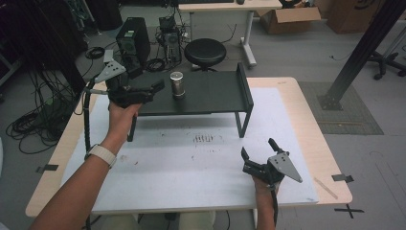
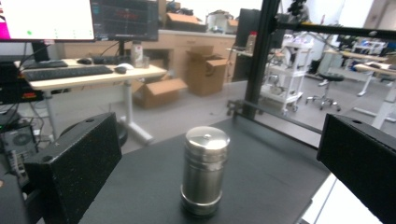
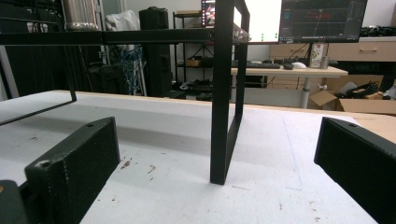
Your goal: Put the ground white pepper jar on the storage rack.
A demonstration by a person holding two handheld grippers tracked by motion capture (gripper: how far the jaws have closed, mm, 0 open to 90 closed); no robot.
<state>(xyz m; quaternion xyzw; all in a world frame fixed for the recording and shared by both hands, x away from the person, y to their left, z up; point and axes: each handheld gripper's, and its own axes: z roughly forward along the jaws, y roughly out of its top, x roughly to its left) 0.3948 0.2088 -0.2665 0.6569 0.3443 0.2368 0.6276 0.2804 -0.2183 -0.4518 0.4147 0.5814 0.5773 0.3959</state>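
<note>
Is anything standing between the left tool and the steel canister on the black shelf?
Nothing visible does. The left tool is open and level with the steel canister, which stands upright on the black shelf just ahead of its jaws. In the left gripper view, bare shelf top lies between jaws and canister. The right tool is down at the table.

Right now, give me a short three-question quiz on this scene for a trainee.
1. True or false: the steel canister stands upright on the black shelf.
2. Which tool is nearer the canister? A) the left tool B) the right tool
3. Fill in: the left tool's jaws stand ____, with nothing pressed between them.

Key
1. True; the left gripper view shows the canister upright on the dark top.
2. A; the right tool rests low over the white table mat, away from the shelf.
3. Open.
</note>
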